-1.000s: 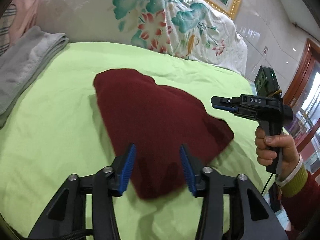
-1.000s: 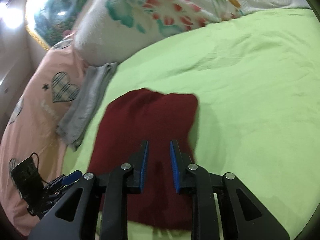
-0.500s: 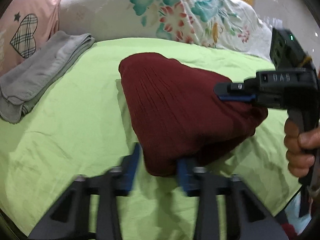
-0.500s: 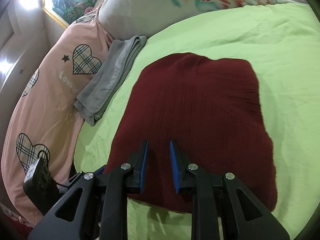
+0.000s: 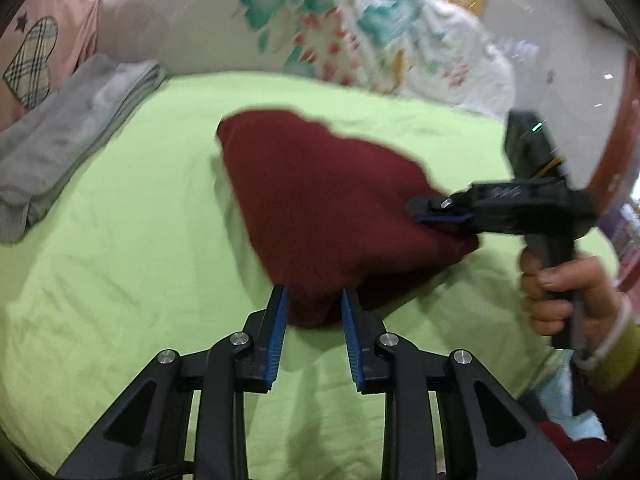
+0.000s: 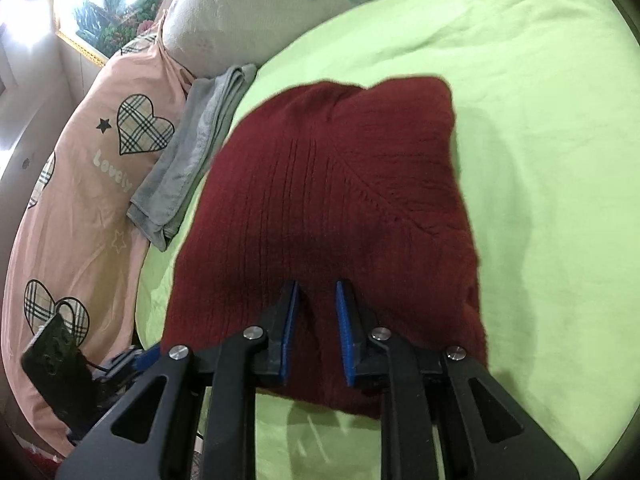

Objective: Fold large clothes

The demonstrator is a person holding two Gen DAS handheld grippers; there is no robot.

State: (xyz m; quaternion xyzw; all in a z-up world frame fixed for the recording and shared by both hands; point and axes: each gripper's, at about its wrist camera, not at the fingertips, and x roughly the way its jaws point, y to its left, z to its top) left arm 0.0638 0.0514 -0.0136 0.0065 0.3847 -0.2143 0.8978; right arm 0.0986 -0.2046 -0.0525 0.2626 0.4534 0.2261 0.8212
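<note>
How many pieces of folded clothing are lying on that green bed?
2: a dark red sweater in the middle of the bed, and a grey garment at its edge beside the pink heart pillow. More could lie out of view.

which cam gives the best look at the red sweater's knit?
Right wrist view. The red sweater fills the middle there, sharp enough to show its ribs and a diagonal seam. In the left wrist view it is smaller and blurred, and the right tool covers one corner.
</note>
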